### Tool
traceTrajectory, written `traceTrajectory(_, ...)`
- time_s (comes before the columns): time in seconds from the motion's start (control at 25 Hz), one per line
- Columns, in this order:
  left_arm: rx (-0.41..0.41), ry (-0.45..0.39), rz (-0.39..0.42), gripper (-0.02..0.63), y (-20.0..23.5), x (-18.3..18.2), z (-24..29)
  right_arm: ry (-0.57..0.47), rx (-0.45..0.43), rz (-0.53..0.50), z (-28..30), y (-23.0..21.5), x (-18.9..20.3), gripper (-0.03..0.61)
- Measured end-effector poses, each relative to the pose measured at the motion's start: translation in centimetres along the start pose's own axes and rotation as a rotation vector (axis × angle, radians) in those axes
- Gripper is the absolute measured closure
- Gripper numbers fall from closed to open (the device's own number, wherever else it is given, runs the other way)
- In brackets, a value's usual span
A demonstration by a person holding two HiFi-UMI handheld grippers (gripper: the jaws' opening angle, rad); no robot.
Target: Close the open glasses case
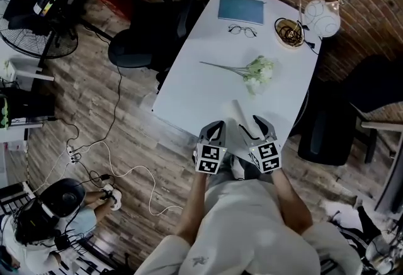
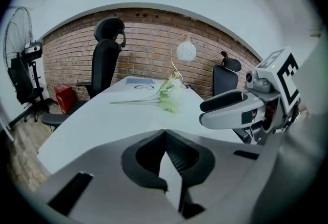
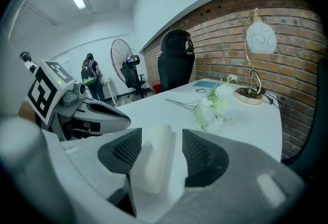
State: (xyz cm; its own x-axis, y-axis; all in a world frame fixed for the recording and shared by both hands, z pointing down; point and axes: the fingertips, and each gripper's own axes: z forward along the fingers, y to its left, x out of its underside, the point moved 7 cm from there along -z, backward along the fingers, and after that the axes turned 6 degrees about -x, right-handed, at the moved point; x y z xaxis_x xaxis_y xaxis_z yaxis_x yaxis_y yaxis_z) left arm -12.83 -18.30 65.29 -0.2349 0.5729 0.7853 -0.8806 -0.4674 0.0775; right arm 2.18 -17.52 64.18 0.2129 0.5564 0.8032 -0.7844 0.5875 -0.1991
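At the near end of the white table, both grippers hang over a white glasses case.

Right gripper (image 3: pixel 161 148) has its jaws spread wide, with the glasses case (image 3: pixel 154 159) lying lengthwise on the table (image 1: pixel 208 85) between the pads. I see no grip on it, though the left pad sits just beside it. Left gripper (image 2: pixel 165 133), just to its left, has its jaw tips pressed together on nothing. Farther up the table lie a spray of white flowers (image 1: pixel 258 72), then spectacles (image 1: pixel 242 31) and a blue notebook (image 1: pixel 241 9), with a globe lamp (image 1: pixel 321 16) at the far right corner. To my eye the risk is the near edge: the case looks light and the tabletop slick, so a sideways nudge or an off-centre squeeze could skid it off instead of folding the lid shut.
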Motion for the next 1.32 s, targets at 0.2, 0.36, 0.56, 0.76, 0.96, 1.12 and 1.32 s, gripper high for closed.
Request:
traceTrajectory(0.2,0.009,-0.082,0.023,0.609,0.0,-2.7,-1.6,-0.080,0.035,-0.011,-2.0,0.1,-2.2,0.330)
traceTrajectory(0.36,0.028,-0.136,0.049,0.609,-0.1,-4.6,-2.8,-0.129,0.079,-0.023,-3.6,0.4,-3.7,0.330)
traceTrajectory(0.56,0.057,-0.189,0.084,0.609,-0.2,-6.2,-4.1,-0.182,0.137,-0.012,-5.2,0.9,-4.9,0.330)
traceTrajectory(0.76,0.078,-0.221,0.116,0.609,0.0,-7.3,-4.8,-0.214,0.180,-0.013,-6.1,1.0,-5.2,0.330)
traceTrajectory(0.96,0.090,-0.247,0.134,0.609,-0.1,-7.9,-5.5,-0.236,0.206,-0.012,-6.7,1.4,-5.6,0.330)
traceTrajectory(1.12,0.093,-0.271,0.142,0.609,-0.1,-8.6,-5.9,-0.251,0.221,-0.015,-7.2,1.5,-6.0,0.330)
traceTrajectory(1.32,0.095,-0.299,0.146,0.609,-0.5,-9.3,-6.2,-0.270,0.237,-0.022,-7.9,1.4,-6.6,0.330)
